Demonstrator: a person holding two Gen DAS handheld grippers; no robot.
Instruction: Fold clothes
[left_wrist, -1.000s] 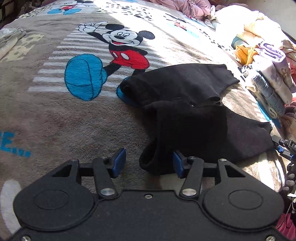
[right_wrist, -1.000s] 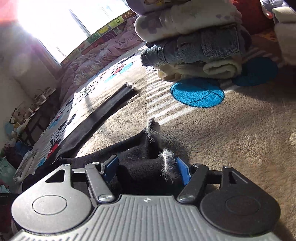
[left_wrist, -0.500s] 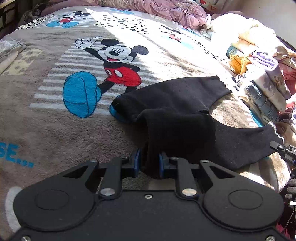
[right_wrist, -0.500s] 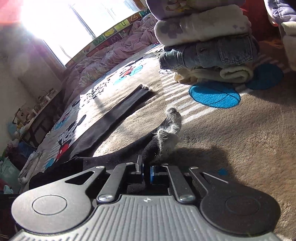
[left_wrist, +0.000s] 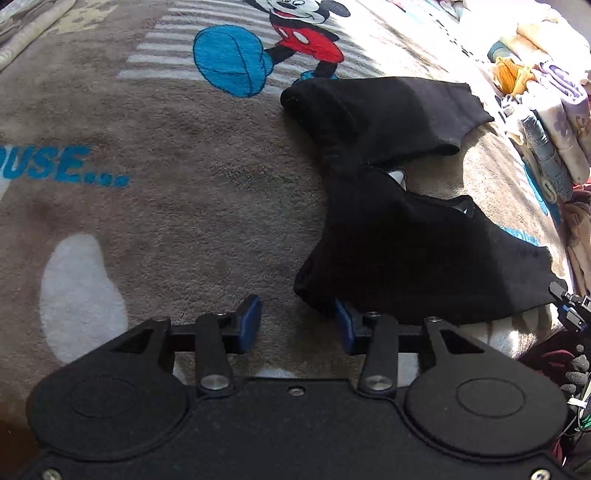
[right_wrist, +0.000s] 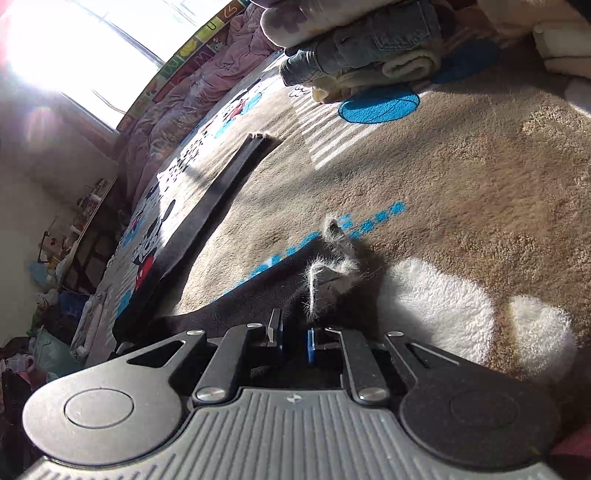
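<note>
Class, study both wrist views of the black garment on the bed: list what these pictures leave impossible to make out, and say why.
- Right gripper: in the right wrist view, whether its nearly closed pads pinch the black garment is unclear; shadow hides the gap.
- Garment type: bunched folds hide its shape in the left wrist view.
- Folded stack: its top is cut off by the frame edge.
- Window: glare washes it out.

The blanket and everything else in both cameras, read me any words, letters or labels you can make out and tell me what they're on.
"USE..." in blue, cut off at the frame's left edge: on the brown blanket, left wrist view.
Blue lettering on the same blanket, right wrist view: partly under the black garment, unreadable.
Letter tiles on the colourful strip under the window: too blurred to read.
Purple print on the folded clothes: illegible.
</note>
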